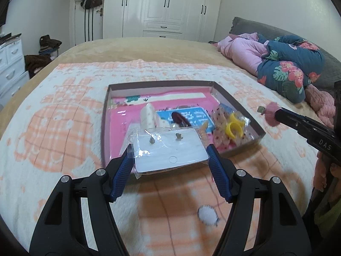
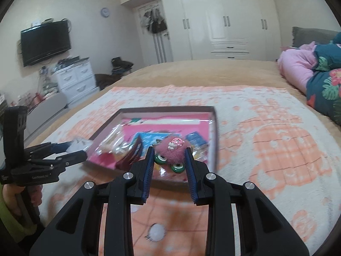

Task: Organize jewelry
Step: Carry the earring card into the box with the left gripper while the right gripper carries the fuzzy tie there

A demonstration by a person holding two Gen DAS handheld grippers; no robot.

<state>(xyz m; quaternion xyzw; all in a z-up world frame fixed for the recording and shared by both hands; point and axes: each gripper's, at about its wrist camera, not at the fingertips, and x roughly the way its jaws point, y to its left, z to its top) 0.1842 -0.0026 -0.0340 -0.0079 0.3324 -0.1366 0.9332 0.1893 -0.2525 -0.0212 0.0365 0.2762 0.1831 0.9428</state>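
A bagged earring card (image 1: 170, 149) is clamped in the left tongs (image 1: 169, 156) and a fuzzy pink hair clip (image 2: 171, 150) in the right tongs (image 2: 169, 156), partly hiding the blurred box (image 2: 214, 128) beyond on the bed.

Both wrist cameras look forward and downward along their own fingers, close above a blanketed bed (image 1: 64, 111), toward white wardrobes (image 2: 223, 21). Both views share the shallow box (image 1: 240, 108), the left from nearer.
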